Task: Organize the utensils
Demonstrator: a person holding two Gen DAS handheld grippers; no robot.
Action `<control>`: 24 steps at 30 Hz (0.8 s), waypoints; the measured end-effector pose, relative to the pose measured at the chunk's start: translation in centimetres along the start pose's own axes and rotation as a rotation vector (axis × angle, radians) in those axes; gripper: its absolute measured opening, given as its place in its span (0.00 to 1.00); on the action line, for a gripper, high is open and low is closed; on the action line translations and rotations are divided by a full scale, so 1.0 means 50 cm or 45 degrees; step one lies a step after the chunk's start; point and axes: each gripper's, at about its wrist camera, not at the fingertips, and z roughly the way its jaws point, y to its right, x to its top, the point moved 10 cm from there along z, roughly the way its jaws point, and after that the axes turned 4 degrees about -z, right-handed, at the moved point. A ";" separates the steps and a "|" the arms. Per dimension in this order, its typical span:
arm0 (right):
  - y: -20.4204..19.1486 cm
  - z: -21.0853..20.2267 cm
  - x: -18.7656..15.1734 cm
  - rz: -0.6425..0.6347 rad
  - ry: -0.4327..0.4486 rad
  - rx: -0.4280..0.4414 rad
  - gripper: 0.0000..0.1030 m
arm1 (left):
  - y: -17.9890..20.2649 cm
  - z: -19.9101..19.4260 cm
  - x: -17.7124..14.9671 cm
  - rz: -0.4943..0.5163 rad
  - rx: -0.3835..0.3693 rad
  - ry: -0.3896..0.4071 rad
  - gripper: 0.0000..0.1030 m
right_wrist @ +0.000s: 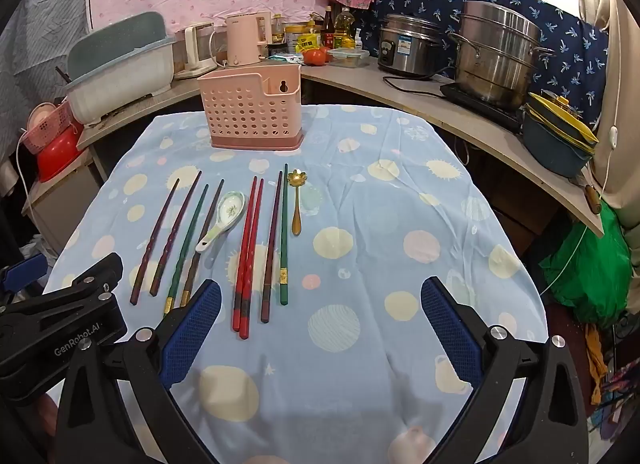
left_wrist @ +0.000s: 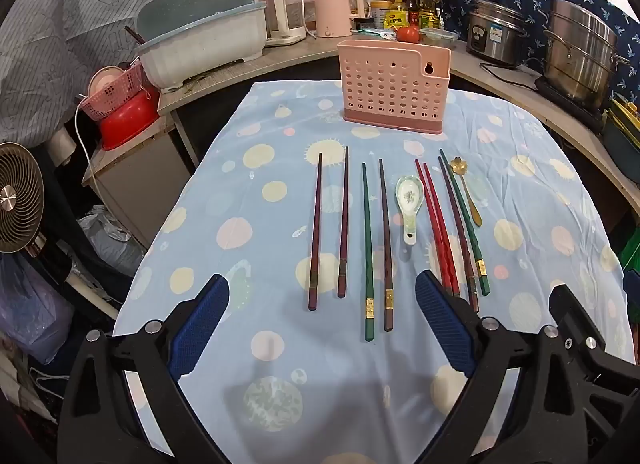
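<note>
1. Nearest to me, my left gripper (left_wrist: 322,324) hangs over the near edge of the table (left_wrist: 208,200). Its jaws are wide apart and hold nothing.
2. My right gripper (right_wrist: 320,328) is beside it, also wide apart with nothing in it.
3. Just past the grippers, the utensils lie in a row across the middle of the blue dotted cloth. There are two dark chopsticks (left_wrist: 330,224), a green and brown pair (left_wrist: 376,248), a white ceramic spoon (left_wrist: 407,204), two red chopsticks (left_wrist: 436,224), another brown and green pair (left_wrist: 464,224) and a small gold spoon (left_wrist: 466,192).
4. By the far edge stands the pink holder with holes (left_wrist: 394,86). It looks to be without anything in it.
5. The red chopsticks touch each other, so I think a grab could take one and roll the other away.
6. The thin sticks lie flat, so my pads might snag the cloth.
7. The holder looks light. A bump could tip it over.
</note>
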 end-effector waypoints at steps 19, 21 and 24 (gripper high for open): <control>-0.001 0.000 -0.001 0.000 0.000 0.001 0.94 | 0.001 0.001 0.001 -0.002 -0.003 0.000 0.87; 0.001 -0.002 0.001 0.002 0.004 -0.001 0.94 | 0.002 0.001 0.001 -0.001 -0.002 0.001 0.87; 0.001 -0.002 0.001 0.002 0.002 -0.001 0.94 | 0.001 0.001 0.001 -0.001 -0.001 0.001 0.87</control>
